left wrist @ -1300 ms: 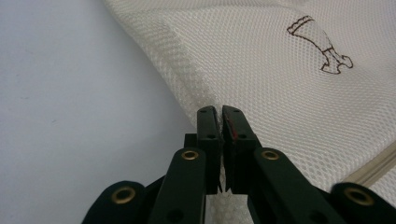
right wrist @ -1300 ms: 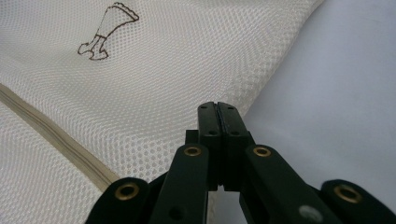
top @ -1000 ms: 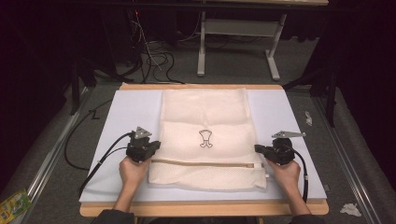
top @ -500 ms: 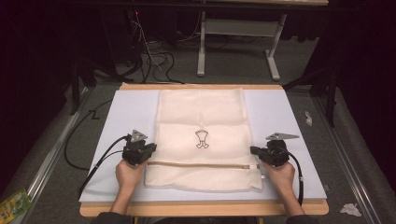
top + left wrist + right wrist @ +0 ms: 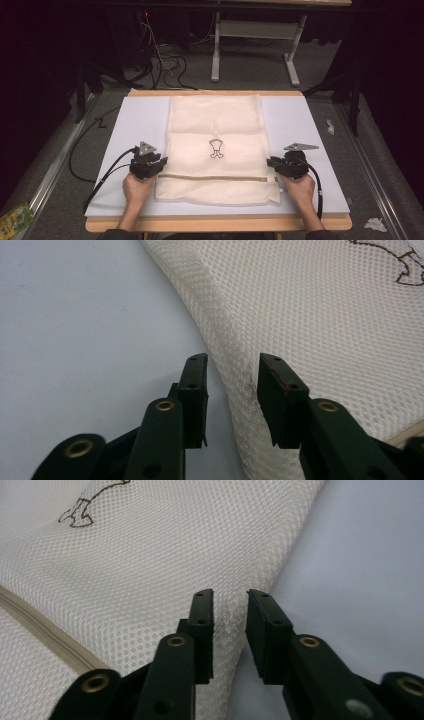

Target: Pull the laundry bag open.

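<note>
Both claws have just been opening, left claw [image 5: 161, 164] and right claw [image 5: 270, 163] now part-open astride the mesh laundry bag's [image 5: 216, 131] left and right side edges, gripping nothing.

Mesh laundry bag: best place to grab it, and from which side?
Grip the mesh laundry bag by its two long side edges just above the zipper, left gripper and right gripper each coming in from outside. It lies flat; probably only those hemmed edges fit between open jaws.

Bare white mat [image 5: 135, 125] flanks the mesh bag [image 5: 216, 125] on both sides; passage there is unobstructed.
</note>
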Demonstrator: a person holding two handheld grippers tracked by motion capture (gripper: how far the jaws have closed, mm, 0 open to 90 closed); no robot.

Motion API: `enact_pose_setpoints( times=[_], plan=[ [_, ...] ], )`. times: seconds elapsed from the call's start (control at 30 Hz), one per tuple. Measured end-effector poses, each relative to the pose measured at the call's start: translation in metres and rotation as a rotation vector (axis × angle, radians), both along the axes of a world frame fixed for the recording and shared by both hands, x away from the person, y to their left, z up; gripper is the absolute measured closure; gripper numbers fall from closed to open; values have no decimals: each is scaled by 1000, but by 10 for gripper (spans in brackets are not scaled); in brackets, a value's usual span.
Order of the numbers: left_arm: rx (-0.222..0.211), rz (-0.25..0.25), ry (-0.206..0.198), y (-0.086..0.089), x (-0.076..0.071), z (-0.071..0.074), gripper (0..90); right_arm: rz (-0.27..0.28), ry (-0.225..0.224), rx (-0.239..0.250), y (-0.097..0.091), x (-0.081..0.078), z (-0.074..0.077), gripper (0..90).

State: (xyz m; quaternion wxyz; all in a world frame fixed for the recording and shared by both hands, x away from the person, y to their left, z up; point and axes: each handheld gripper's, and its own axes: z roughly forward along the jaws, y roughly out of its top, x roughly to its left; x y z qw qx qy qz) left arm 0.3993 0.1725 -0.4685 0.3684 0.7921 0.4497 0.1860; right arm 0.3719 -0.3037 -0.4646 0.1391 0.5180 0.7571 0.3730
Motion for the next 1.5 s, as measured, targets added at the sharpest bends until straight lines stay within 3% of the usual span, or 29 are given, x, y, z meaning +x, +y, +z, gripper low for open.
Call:
enact_pose_setpoints(
  times=[0.2, 0.3, 0.37, 0.47, 0.6, 0.67, 0.77, 0.87, 1.03, 1.37, 1.5],
  plan=[
    [-24, -2, -33, -2, -9, 4, 578, -47, 2, 15, -7, -5, 0, 520],
    [-24, 3, -56, -3, -16, 6, 537, -84, -30, 40, -13, -10, 1, 469],
    [-31, -3, -56, -5, -20, 7, 510, -91, -43, 44, -16, -13, 2, 454],
    [-44, -24, -48, -12, -24, 5, 487, -81, -27, 47, -17, -14, 0, 432],
    [-32, -56, -57, -25, -30, 4, 472, -61, -34, 24, -16, -17, -5, 465],
    [-38, -76, -61, -32, -33, 5, 467, -58, -33, 13, -15, -19, -7, 464],
    [-46, -105, -64, -43, -36, 6, 461, -49, -24, 34, -14, -21, -7, 452],
    [-51, -133, -70, -57, -37, 9, 456, -36, 15, 72, -13, -21, -7, 451],
    [-38, -191, -80, -87, -36, 15, 445, -30, 51, 93, -11, -18, -10, 442],
    [-82, -266, -67, -136, -26, 18, 439, -2, 80, 109, -1, -17, -9, 450],
    [-72, -292, -67, -157, -21, 17, 437, 10, 86, 128, 3, -16, -10, 446]
  ],
)
